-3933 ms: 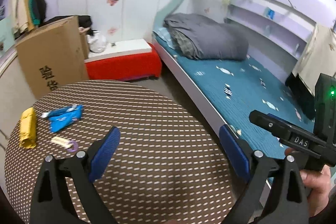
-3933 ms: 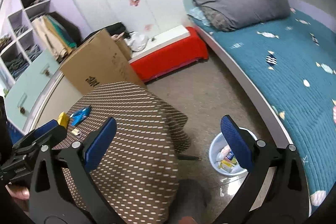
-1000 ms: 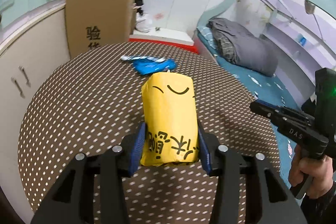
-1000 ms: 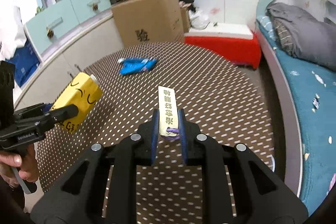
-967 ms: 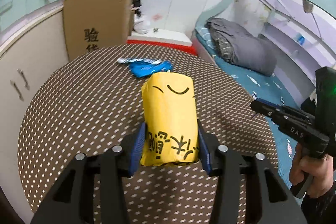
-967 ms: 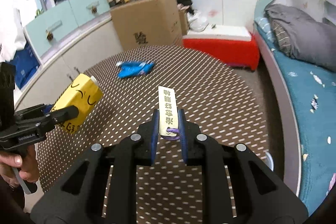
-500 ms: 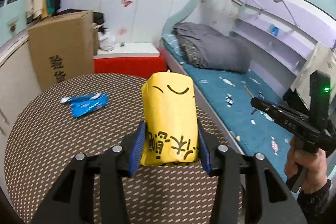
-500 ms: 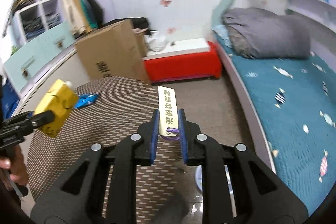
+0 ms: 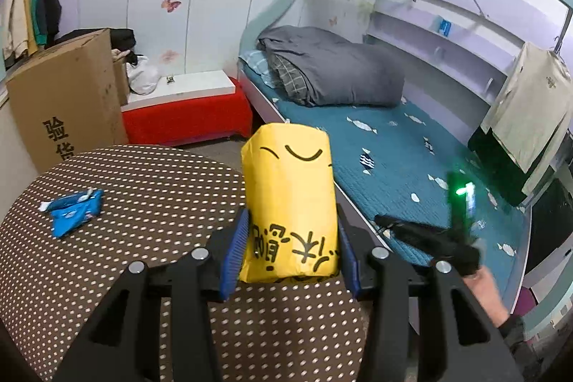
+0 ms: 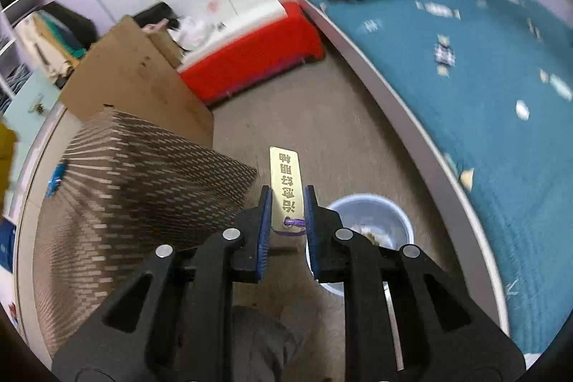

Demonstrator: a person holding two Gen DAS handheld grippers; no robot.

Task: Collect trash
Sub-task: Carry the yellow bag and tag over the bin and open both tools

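My left gripper (image 9: 290, 246) is shut on a yellow packet (image 9: 289, 196) with black writing and holds it upright over the right edge of the round dotted table (image 9: 143, 203). A blue wrapper (image 9: 73, 208) lies on the table at the left. My right gripper (image 10: 286, 224) is shut on a slim gold tag (image 10: 285, 183) with a purple loop. It hangs over the floor beside the table, just left of and above a pale blue bin (image 10: 372, 224) with trash in it. In the left wrist view the other gripper (image 9: 429, 238) shows blurred at the right, in a hand.
A cardboard box (image 9: 64, 102) and a red bench (image 9: 186, 120) stand behind the table. A bed with a teal sheet (image 9: 412, 153) and a grey duvet runs along the right. The bare floor (image 10: 322, 131) lies between table and bed. Clothes hang at the far right.
Both grippers have swung right, off the table toward the bed side. The right one has dropped and rolled, and the bin has come into view under it. Both grips are unchanged.
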